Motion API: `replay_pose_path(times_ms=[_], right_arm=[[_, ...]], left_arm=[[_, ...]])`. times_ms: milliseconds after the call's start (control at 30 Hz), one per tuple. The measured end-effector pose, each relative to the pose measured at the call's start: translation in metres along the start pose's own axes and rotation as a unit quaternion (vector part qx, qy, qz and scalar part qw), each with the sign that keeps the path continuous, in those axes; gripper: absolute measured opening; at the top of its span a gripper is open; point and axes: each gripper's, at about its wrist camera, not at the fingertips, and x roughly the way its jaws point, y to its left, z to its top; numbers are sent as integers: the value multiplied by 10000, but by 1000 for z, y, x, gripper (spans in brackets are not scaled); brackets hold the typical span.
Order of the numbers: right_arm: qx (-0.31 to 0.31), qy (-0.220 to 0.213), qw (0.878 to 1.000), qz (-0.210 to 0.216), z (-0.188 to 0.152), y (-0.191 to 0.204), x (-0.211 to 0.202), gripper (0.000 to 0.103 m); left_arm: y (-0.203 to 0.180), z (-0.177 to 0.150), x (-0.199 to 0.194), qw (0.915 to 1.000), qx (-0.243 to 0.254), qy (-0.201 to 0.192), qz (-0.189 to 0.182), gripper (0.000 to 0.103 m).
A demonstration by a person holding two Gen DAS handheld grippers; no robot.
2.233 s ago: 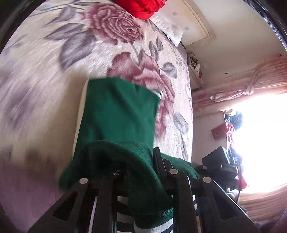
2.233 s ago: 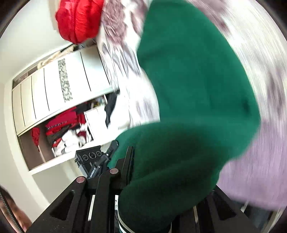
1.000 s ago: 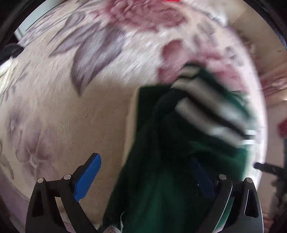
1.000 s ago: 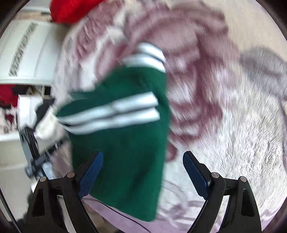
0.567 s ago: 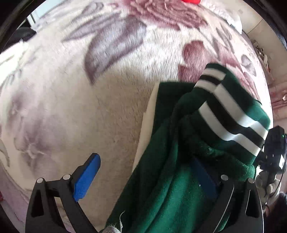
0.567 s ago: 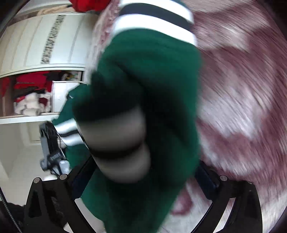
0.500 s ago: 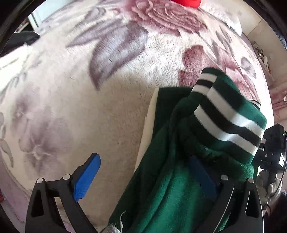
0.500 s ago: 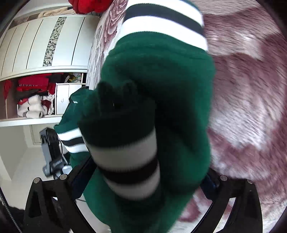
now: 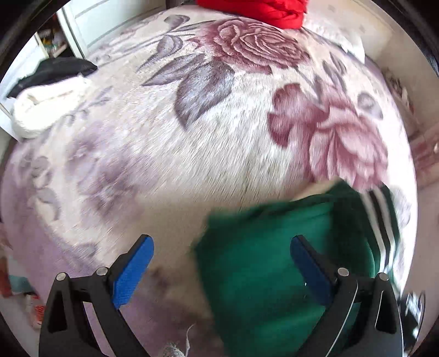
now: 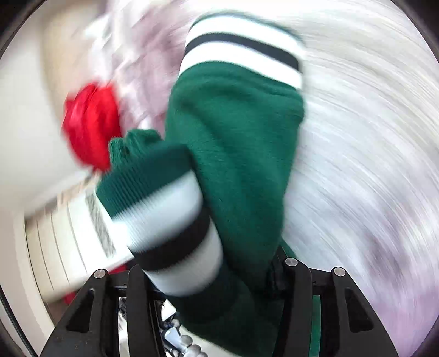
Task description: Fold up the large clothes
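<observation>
A green sweater (image 9: 277,252) with white and black striped cuffs lies folded on the rose-patterned blanket (image 9: 219,137), at lower right in the left wrist view. My left gripper (image 9: 219,261) is open and empty, its blue pads (image 9: 131,272) wide apart, the right pad over the sweater's left part. In the blurred right wrist view my right gripper (image 10: 208,277) is shut on the green sweater (image 10: 236,142), which bunches between the fingers with a striped cuff (image 10: 175,228) draped in front.
A red garment (image 9: 255,11) lies at the blanket's far end and also shows in the right wrist view (image 10: 90,129). White and black clothes (image 9: 46,90) are piled at the left edge of the bed. A white wardrobe (image 10: 71,236) stands beyond.
My left gripper has let go of the sweater, opened and pulled back to the left. My right gripper has closed on the sweater and is swinging fast with it.
</observation>
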Motion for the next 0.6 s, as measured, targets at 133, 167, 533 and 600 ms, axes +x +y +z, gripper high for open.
replay_pose_path(times_ms=[133, 167, 533, 600], right_arm=[[-48, 480, 9941, -969, -30, -43, -29, 62], [-144, 438, 9931, -1081, -31, -40, -38, 63], [-3935, 298, 8915, -2227, -5, 167, -40, 73], [-4355, 610, 8725, -2130, 1, 205, 2, 72]], left_arm=[[1, -57, 14, 9972, 407, 327, 538, 103], [2, -71, 22, 9963, 412, 501, 567, 103], [-34, -86, 35, 9984, 181, 492, 197, 103], [-36, -83, 33, 9988, 106, 438, 166, 103]])
